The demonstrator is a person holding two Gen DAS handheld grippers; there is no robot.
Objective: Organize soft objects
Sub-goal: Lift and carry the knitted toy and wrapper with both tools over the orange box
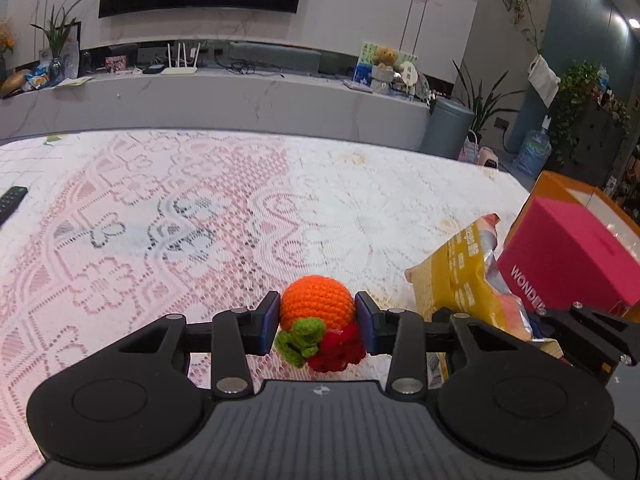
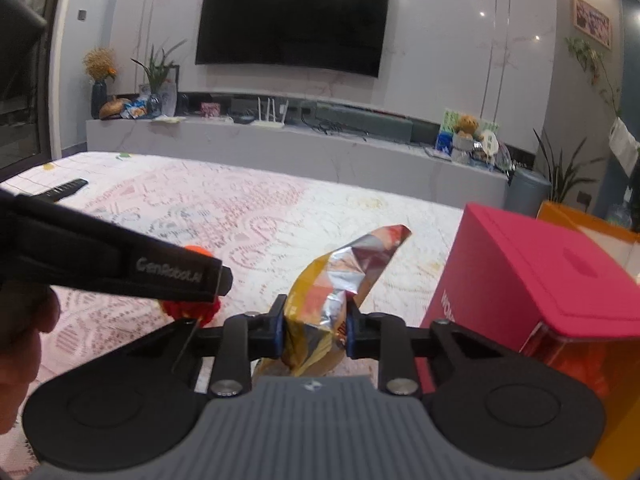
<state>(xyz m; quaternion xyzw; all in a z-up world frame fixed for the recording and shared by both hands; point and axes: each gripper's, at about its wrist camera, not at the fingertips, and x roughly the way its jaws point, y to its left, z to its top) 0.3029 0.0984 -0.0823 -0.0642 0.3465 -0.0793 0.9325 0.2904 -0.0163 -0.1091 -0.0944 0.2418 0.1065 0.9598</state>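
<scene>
Yellow snack bag upright, tip up-right

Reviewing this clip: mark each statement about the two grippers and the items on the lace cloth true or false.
1. The left gripper is shut on the crocheted orange toy. True.
2. The right gripper holds nothing. False: its pads press on the yellow snack bag.
3. A pink box stands to the right of the snack bag. True.
4. The television on the wall is showing a picture. False: its screen is dark.
5. A remote control lies on the lace tablecloth. True.
</scene>
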